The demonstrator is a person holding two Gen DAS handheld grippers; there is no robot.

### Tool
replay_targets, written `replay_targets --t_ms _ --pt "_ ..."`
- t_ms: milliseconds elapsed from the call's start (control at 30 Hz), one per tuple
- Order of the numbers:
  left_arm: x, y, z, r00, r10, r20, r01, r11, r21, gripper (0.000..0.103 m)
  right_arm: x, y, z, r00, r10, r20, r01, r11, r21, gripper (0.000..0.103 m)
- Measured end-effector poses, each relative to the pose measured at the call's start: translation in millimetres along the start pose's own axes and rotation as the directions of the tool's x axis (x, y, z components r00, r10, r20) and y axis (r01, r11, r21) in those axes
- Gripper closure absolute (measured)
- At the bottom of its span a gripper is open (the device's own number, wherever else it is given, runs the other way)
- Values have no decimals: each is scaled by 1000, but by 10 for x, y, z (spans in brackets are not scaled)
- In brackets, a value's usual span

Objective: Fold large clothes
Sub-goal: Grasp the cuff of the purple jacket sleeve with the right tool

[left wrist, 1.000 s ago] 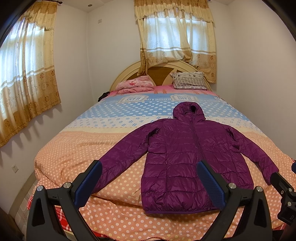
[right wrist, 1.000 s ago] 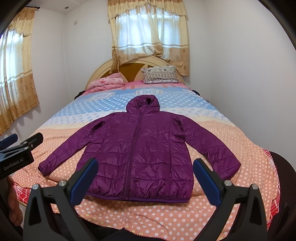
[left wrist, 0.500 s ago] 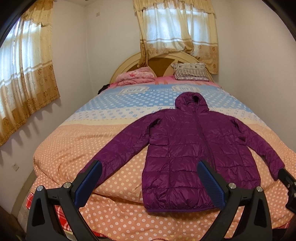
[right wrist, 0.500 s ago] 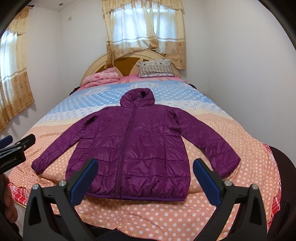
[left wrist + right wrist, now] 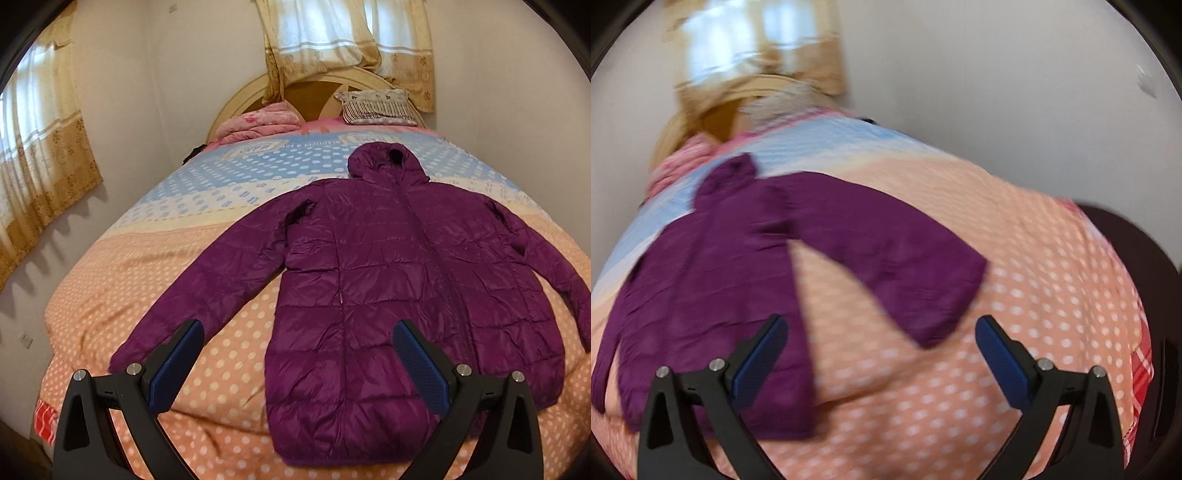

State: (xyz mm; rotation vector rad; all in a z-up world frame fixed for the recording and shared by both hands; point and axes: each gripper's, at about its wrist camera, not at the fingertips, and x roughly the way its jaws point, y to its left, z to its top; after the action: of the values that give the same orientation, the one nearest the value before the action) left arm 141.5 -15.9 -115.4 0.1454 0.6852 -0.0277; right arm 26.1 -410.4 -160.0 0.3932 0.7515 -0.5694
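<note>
The right claw [image 5: 881, 350] is spread wide with its jaws closing a little, nothing between them yet — the cuff [image 5: 934, 317] of the jacket's sleeve lies just above the gap, mid-frame in the blurred right view. The left claw [image 5: 295, 363] is released too, empty, with the other cuff [image 5: 129, 354] at lower left beside its left finger. The jacket [image 5: 388, 280] lies flat, zipped and face up on the bed [image 5: 110, 280], hood toward the top. Being puffy quilted nylon it is probably light, soft and slippery — pinching the cuff seams should hold better than the padding.
</note>
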Motion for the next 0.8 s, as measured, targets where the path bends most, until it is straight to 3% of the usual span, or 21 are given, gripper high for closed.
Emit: replay_targets --t_ms 133,233,433,533,600,800 --pt "237 -98 101 1000 18 1 -18 999 30 1 318 -212 134 998 -49 -48 51 998 46 14" --pt "438 -157 178 999 43 3 -43 998 52 1 516 -301 184 994 -58 -87 64 996 64 23" --pt "872 -226 254 996 72 -53 -67 995 78 1 837 -290 202 988 -81 -132 86 996 30 36" --pt "988 -221 273 996 64 -65 -59 996 72 1 896 -296 208 989 -79 -123 82 997 15 54" --pt "1056 -196 291 997 50 -67 -46 997 64 1 879 -303 249 992 -70 -107 70 998 -5 79" --pt "1253 -82 333 994 71 -77 -67 996 54 1 886 -415 461 992 -97 -76 96 995 -10 89"
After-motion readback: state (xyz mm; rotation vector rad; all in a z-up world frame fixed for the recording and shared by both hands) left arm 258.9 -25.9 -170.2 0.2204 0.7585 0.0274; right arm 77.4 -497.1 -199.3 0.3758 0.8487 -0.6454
